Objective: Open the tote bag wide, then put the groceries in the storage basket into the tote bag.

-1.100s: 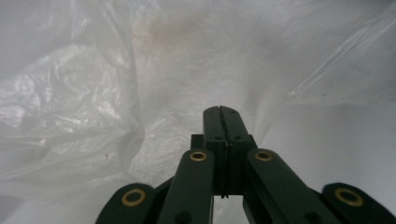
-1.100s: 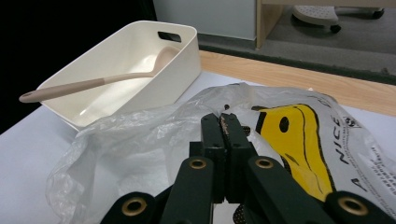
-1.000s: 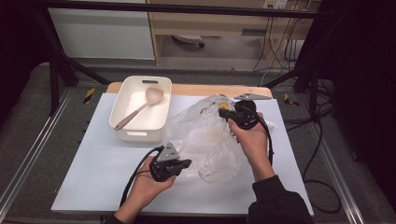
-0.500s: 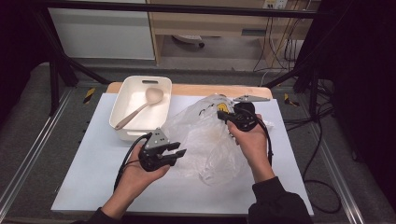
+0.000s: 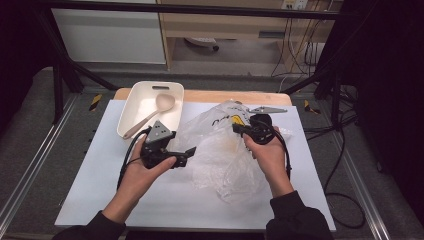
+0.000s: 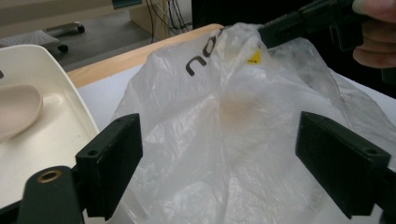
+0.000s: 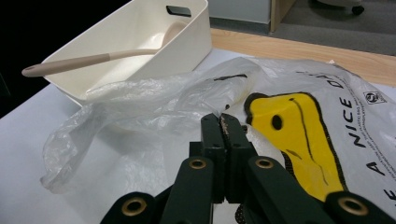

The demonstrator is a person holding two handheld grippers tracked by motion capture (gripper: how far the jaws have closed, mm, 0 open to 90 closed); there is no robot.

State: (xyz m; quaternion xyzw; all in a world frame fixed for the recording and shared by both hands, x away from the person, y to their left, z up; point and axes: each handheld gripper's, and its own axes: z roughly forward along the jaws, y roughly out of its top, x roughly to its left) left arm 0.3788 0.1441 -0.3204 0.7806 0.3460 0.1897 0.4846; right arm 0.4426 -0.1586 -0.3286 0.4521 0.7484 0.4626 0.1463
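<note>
- The right gripper (image 5: pixel 239 128) is pinching the plastic bag (image 5: pixel 225 150): in the right gripper view its jaws are pressed flat together with a fold of film between them, beside the yellow print (image 7: pixel 299 140).
- The left gripper (image 5: pixel 189 151) is coming at the bag with jaws spread wide; in the left gripper view the two black pads are framing the crumpled film, not touching it as far as I can tell.
- The bag is lying in the middle of the table (image 5: pixel 90 185), its top edge lifted where the right gripper is holding it up, the rest slumping onto the white surface.
- A faint brownish patch (image 6: pixel 236 108) is showing through the film; what it is I cannot tell.
- By my reading, the step in hand is opening the bag: one side is held, the other is waiting to be caught.
- The next move is calling for the left jaws to close on a single layer opposite the held one, then pull apart gently so the mouth opens.
- Behind on the left, the white tub (image 5: pixel 131 111) is holding a spoon (image 5: pixel 150 114), just beside the bag's edge.
</note>
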